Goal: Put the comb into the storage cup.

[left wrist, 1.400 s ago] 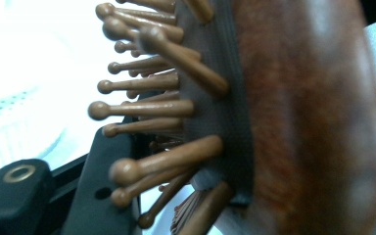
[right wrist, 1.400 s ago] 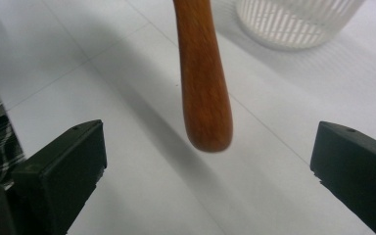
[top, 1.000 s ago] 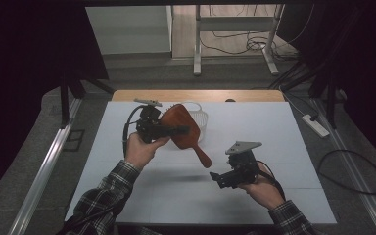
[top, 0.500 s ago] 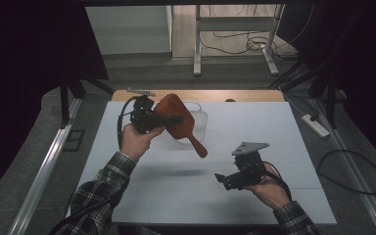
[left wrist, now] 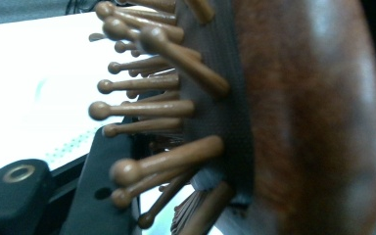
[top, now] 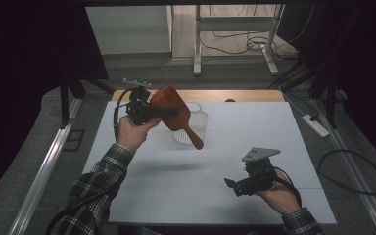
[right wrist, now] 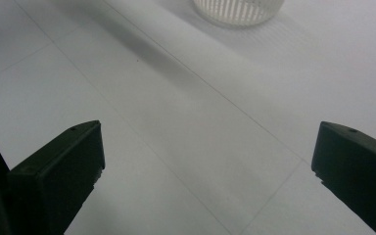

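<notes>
In the high view, the left claw (top: 169, 112) is gripping a brown wooden hairbrush (top: 172, 108) by its head, up in the air above the white worktop (top: 254, 127). The brush handle is pointing down over a white slotted basket (top: 199, 122) near the far edge. The right claw (top: 231, 186) is hanging low over the near side, well apart from the brush.

In the left gripper view, the hairbrush (left wrist: 293, 117) is sitting clamped, its round-tipped pins sticking out sideways.

In the right gripper view, the right claw (right wrist: 208, 161) is standing wide apart and holding nothing, with the basket (right wrist: 237, 10) far ahead.
</notes>
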`<state>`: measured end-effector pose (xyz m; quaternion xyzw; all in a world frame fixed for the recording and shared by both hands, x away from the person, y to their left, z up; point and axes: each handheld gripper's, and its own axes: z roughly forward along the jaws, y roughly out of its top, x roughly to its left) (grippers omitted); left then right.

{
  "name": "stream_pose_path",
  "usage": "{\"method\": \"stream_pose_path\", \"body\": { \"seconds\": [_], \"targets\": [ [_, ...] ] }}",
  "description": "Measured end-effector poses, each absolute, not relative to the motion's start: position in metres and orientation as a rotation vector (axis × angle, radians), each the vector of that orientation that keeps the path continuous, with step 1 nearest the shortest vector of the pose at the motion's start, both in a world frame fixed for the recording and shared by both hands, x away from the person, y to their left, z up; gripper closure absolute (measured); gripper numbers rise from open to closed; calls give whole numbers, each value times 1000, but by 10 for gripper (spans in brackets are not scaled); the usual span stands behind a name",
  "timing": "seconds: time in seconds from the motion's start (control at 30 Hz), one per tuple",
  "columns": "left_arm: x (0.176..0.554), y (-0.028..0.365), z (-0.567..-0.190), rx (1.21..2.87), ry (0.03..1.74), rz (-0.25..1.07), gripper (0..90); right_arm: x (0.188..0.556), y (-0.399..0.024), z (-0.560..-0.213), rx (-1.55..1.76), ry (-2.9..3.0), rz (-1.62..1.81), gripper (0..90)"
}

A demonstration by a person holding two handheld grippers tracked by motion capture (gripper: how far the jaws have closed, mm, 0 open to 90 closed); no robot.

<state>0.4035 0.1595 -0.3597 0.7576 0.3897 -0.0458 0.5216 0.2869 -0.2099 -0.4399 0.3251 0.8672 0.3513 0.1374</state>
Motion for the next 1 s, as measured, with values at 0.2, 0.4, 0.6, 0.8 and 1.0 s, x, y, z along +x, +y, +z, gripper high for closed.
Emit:
{"method": "stream_pose_path", "body": {
  "seconds": [0.2,0.4,0.6,0.8,1.0],
  "targets": [
    [409,163,-354,1804,950,-100,562,280,-220,-440,952,2503,1035,0],
    [413,167,-349,1799,963,-81,562,275,-228,-441,976,2495,1023,0],
    [418,171,-343,1792,979,-57,561,267,-241,-445,1006,2488,1007,0],
    [426,175,-338,1785,996,-38,561,261,-253,-447,1049,2461,1000,0],
    [431,177,-335,1773,1010,-29,561,255,-263,-446,1092,2439,1020,0]
  ]
}}
